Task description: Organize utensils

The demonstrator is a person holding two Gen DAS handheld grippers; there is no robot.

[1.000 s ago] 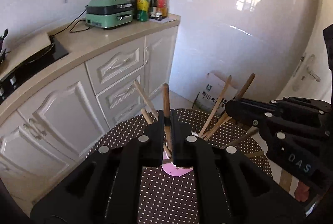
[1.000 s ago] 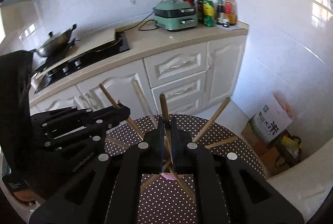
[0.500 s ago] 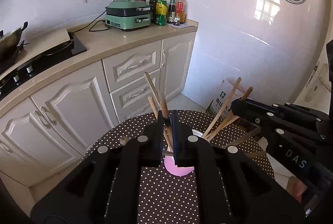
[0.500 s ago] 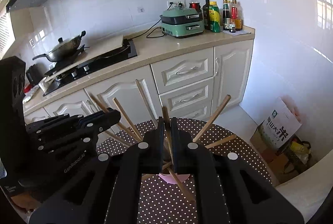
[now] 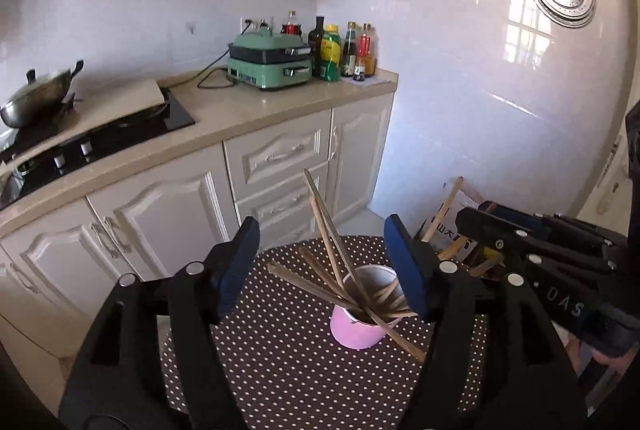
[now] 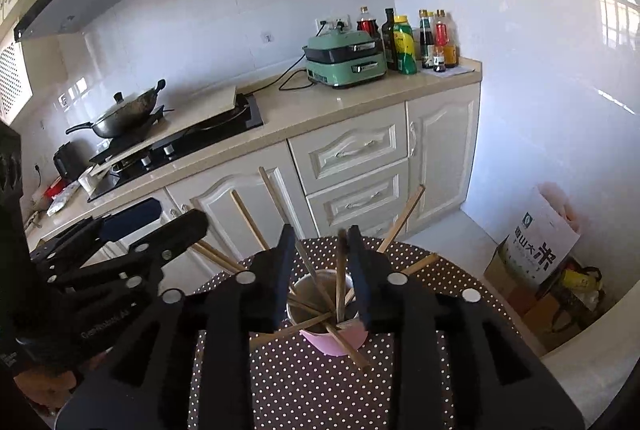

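Observation:
A pink cup (image 5: 357, 326) stands on a round dotted table (image 5: 288, 370) and holds several wooden chopsticks (image 5: 329, 246) that lean out in all directions. My left gripper (image 5: 322, 266) is open wide above and behind the cup, with nothing between its fingers. In the right wrist view the cup (image 6: 335, 340) sits just below my right gripper (image 6: 320, 272), which is open. A dark chopstick (image 6: 341, 276) stands in the cup between its jaws, touching neither. Each gripper shows in the other's view: the right one (image 5: 532, 242) and the left one (image 6: 120, 230).
Cream cabinets and a counter (image 5: 280, 110) run behind the table, with a hob, a wok (image 5: 36, 96), a green appliance (image 5: 270, 64) and bottles (image 5: 340, 48). A cardboard box (image 6: 544, 242) stands on the floor at the right wall.
Both grippers were shut on a chopstick each. Both have opened and drawn up and back; the chopsticks now stand in the cup.

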